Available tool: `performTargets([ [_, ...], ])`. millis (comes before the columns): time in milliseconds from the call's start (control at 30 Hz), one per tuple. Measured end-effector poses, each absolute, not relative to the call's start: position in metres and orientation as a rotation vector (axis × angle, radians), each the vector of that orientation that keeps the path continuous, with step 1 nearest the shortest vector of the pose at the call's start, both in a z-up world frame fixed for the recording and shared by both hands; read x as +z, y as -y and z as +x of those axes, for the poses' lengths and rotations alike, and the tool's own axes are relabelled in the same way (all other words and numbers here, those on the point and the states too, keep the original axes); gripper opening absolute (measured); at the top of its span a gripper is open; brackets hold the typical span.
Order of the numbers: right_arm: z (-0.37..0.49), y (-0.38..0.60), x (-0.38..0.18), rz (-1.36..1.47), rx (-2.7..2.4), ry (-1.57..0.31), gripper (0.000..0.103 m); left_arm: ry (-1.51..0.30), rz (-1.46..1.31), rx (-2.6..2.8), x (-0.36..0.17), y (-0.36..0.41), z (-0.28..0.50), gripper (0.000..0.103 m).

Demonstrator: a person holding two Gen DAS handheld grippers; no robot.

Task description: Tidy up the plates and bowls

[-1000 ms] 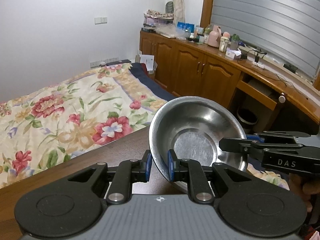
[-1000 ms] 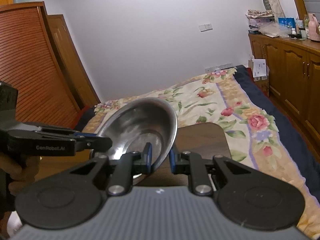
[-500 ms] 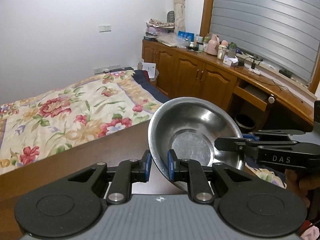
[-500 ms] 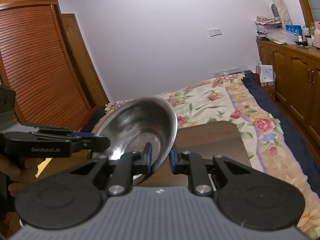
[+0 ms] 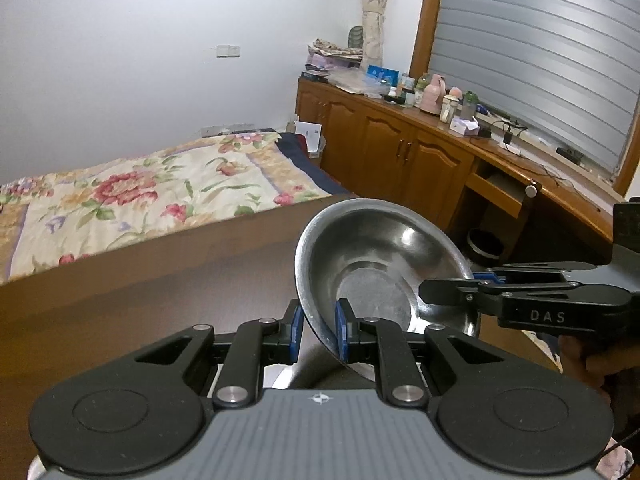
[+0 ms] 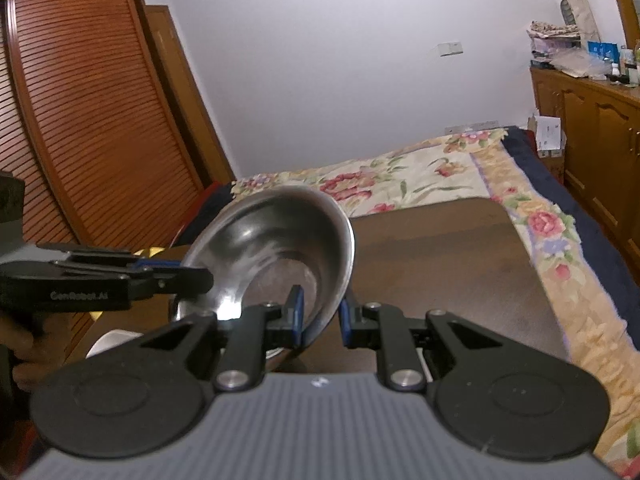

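A shiny steel bowl (image 5: 380,256) is held in the air above the dark wooden table (image 5: 180,308), tilted toward me. My left gripper (image 5: 318,334) is shut on its near left rim. My right gripper (image 6: 320,316) is shut on the opposite rim of the same bowl (image 6: 276,240). In the left wrist view the right gripper (image 5: 452,290) enters from the right and clamps the bowl's edge. In the right wrist view the left gripper (image 6: 196,276) enters from the left. A white dish (image 6: 116,340) shows partly below the bowl at lower left.
A bed with a floral quilt (image 5: 140,200) lies beyond the table. Wooden cabinets (image 5: 400,152) with bottles on top run along the right wall. A slatted wooden wardrobe (image 6: 88,140) stands at the left. A steel rim (image 5: 34,468) shows at the lower left corner.
Both grippers have lifted the bowl higher and both views have tilted up, so more of the walls and less of the table shows. The grips on the bowl are unchanged.
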State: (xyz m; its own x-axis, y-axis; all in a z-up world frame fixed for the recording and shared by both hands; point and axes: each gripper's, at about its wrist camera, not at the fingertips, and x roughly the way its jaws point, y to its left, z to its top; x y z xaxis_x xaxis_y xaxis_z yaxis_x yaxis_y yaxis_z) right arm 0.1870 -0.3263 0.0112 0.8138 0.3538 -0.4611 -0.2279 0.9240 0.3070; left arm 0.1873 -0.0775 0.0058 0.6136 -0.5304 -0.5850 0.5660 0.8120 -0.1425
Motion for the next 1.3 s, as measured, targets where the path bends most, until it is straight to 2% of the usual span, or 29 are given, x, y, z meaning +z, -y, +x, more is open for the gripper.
performTargets([
  [667,0.148,0.295,-0.004,0.200,0.384,-0.603,0.020,-0.682,0.022,-0.580,-0.019,0.048,0.132,0.018],
  [1300,0.139,0.284,-0.014,0.132,0.370,-0.587,0.021,-0.706,0.031,-0.552,-0.036,0.051,0.122,0.020],
])
